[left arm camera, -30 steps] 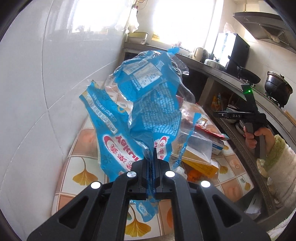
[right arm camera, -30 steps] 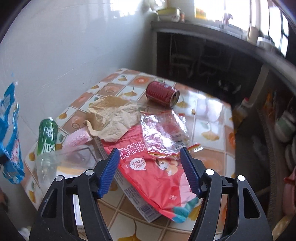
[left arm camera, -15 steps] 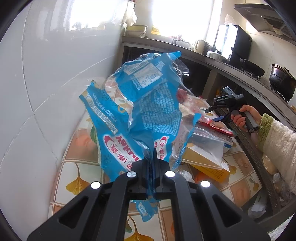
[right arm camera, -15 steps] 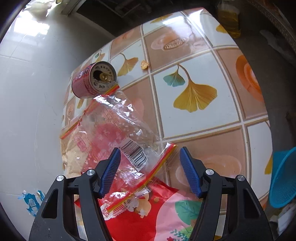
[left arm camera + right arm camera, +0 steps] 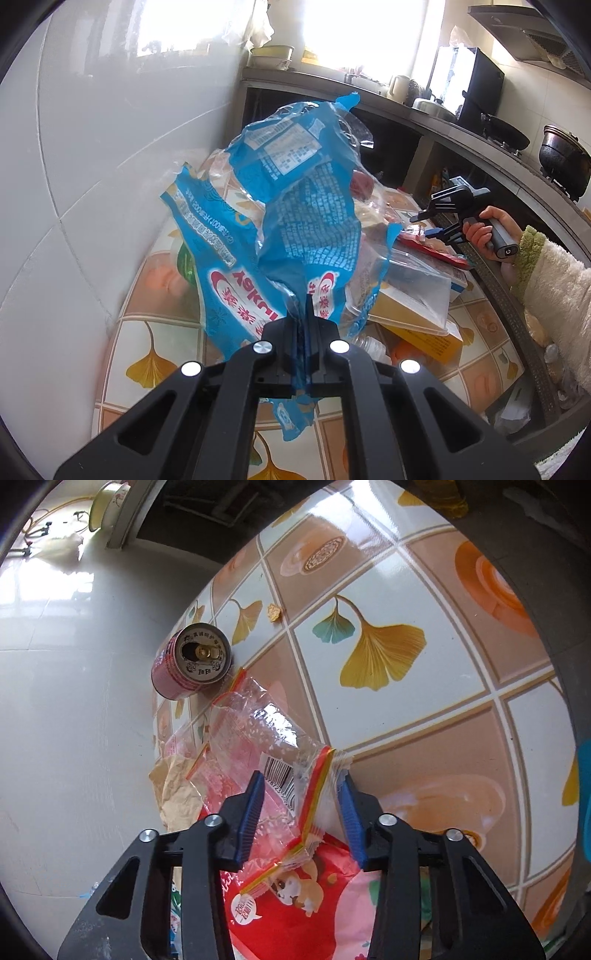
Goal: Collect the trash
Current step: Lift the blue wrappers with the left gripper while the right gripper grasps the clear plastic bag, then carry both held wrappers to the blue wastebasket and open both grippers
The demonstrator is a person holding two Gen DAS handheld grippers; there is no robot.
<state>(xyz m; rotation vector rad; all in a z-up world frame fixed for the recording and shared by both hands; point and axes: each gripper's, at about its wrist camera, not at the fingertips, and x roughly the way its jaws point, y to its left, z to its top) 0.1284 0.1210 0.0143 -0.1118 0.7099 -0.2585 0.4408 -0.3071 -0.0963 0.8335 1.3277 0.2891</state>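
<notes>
Across the centre of the left wrist view, a crumpled blue plastic snack wrapper (image 5: 299, 221) stands up from the left gripper (image 5: 306, 325), whose jaws are clamped tight on its lower edge above a tiled table with ginkgo-leaf prints (image 5: 147, 362). At the right edge a hand (image 5: 484, 230) in a fluffy cream sleeve (image 5: 554, 291) grasps the right gripper (image 5: 301, 808). In the right wrist view its blue-padded jaws are closing around a clear plastic bag with red-and-yellow seam and barcode (image 5: 280, 760); whether the pads already press it cannot be told. Lower in that frame lies a red snack packet with a cartoon dog (image 5: 291, 904); toward the upper left a pink tin can (image 5: 192, 661) rests on its side.
</notes>
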